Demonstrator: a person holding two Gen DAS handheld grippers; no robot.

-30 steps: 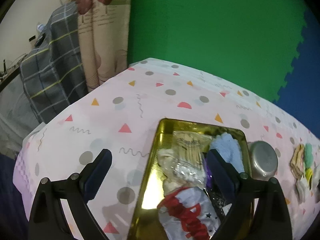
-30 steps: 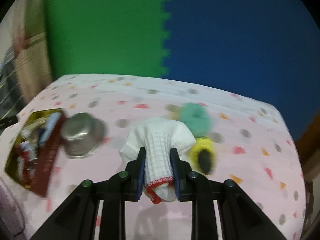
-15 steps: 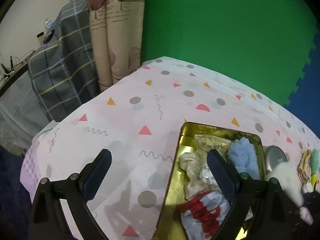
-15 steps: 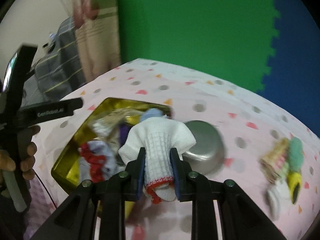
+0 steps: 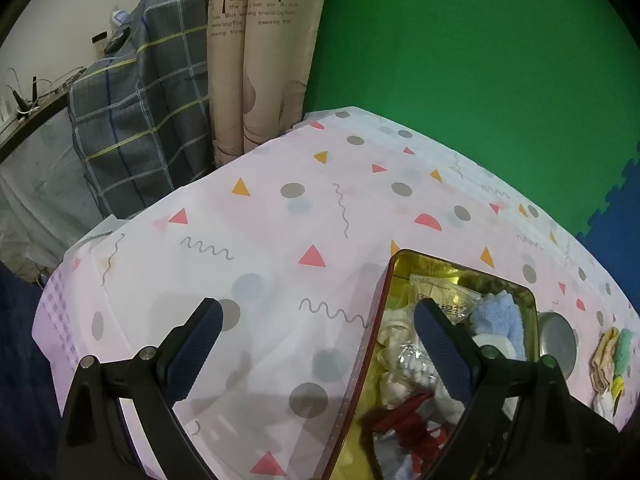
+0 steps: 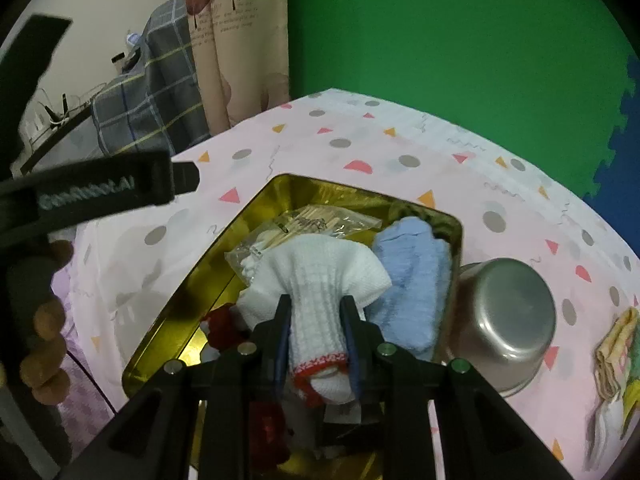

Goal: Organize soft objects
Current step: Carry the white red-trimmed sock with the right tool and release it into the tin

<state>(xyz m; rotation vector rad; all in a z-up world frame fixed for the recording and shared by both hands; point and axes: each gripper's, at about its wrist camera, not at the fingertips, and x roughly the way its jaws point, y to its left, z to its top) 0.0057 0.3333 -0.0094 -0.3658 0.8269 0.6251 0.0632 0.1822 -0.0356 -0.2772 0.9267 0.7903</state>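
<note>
Hanging over the gold tin (image 6: 224,268), the white sock (image 6: 320,280) is pinched at its red-trimmed cuff by the right gripper (image 6: 318,340), probably so the loose toe drops in first beside the blue cloth (image 6: 412,280). Spread wide and empty, the left gripper (image 5: 316,344) hovers at the tin's edge, clear of it.
</note>
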